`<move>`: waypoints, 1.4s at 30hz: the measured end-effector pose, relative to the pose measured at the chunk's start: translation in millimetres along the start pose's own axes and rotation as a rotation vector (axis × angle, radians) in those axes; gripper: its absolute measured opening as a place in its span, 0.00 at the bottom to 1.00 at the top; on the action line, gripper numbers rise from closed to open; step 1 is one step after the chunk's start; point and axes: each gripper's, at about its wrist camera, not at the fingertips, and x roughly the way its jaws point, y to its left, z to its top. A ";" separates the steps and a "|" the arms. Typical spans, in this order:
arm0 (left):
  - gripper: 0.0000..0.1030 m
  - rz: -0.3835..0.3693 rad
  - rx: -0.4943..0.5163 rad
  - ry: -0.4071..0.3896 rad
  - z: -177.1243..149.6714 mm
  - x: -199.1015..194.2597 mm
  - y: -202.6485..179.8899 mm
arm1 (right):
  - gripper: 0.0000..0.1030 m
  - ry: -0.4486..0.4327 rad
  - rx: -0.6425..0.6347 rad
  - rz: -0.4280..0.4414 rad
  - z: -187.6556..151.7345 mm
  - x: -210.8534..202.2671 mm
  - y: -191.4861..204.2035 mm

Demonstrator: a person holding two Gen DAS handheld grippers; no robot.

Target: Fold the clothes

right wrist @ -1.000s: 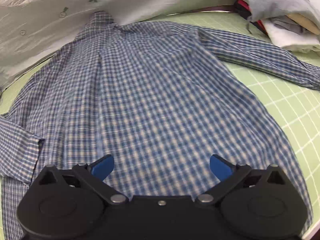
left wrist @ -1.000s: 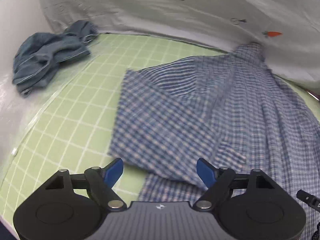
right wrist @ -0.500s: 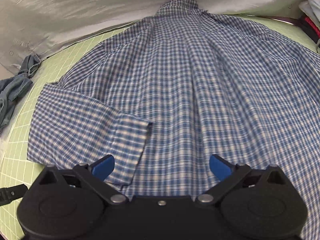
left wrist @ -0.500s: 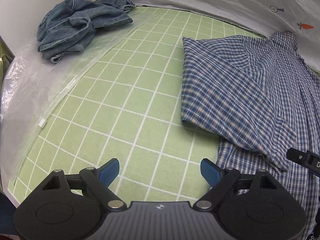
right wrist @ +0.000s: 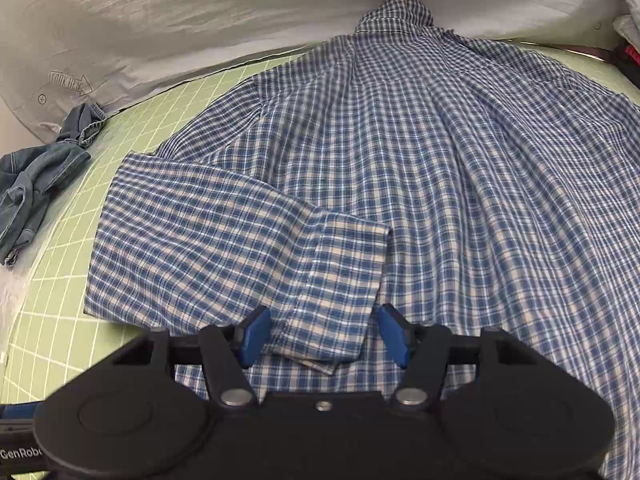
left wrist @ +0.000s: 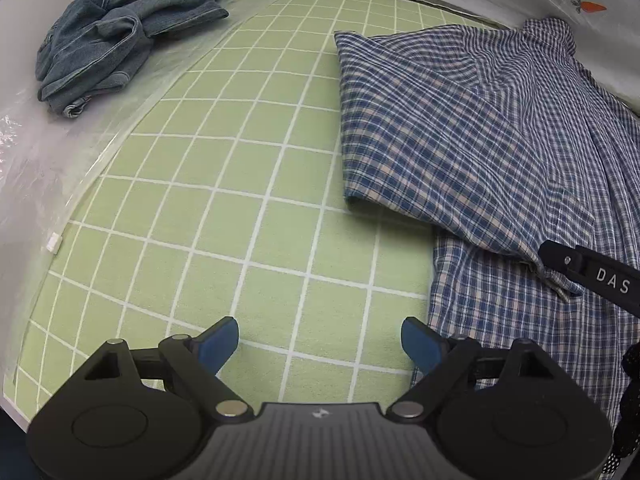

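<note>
A blue checked shirt (right wrist: 440, 168) lies back-up on the green grid mat, collar at the far side. Its left sleeve (right wrist: 224, 240) is folded across the body, cuff pointing towards me. My right gripper (right wrist: 322, 334) is open with the cuff (right wrist: 336, 312) between its blue fingers, jaws narrower than before but apart from the cloth. My left gripper (left wrist: 320, 342) is open and empty above bare mat, left of the shirt's hem (left wrist: 500, 320). The shirt also shows in the left wrist view (left wrist: 460, 120), with the right gripper's black finger (left wrist: 592, 276) at the cuff.
A crumpled denim garment (left wrist: 116, 36) lies at the mat's far left, also in the right wrist view (right wrist: 36, 176). A grey printed cloth (right wrist: 200, 20) covers the back. The green grid mat (left wrist: 224, 200) has a clear plastic sheet (left wrist: 48, 152) along its left edge.
My left gripper has pulled back left off the shirt onto bare mat. My right gripper has moved left to the folded sleeve's cuff and its jaws have narrowed around it.
</note>
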 end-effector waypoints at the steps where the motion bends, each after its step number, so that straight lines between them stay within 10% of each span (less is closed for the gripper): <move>1: 0.86 0.000 0.002 0.001 0.9 0.7 0.1 | 0.60 -0.002 -0.006 -0.003 0.0 0.4 1.5; 8: 0.86 0.002 -0.007 0.008 9.2 4.9 0.3 | 0.42 -0.019 -0.153 -0.002 -5.0 0.4 12.8; 13: 0.86 0.012 -0.033 -0.007 12.2 0.3 -4.2 | 0.03 -0.068 -0.230 0.004 1.6 -12.1 16.2; 26: 0.86 0.101 -0.141 -0.080 32.7 -18.5 -42.0 | 0.03 -0.296 -0.234 0.000 92.3 -41.8 -78.9; 37: 0.87 0.200 -0.197 -0.101 40.2 -33.2 -71.8 | 0.04 -0.375 0.040 -0.326 159.2 -3.8 -269.0; 39: 0.87 0.207 -0.198 -0.098 36.5 -35.3 -71.8 | 0.10 -0.342 0.067 -0.323 154.4 2.2 -282.7; 42: 0.88 0.208 -0.207 -0.101 30.5 -38.3 -68.0 | 0.46 -0.314 0.047 -0.320 140.7 2.6 -279.8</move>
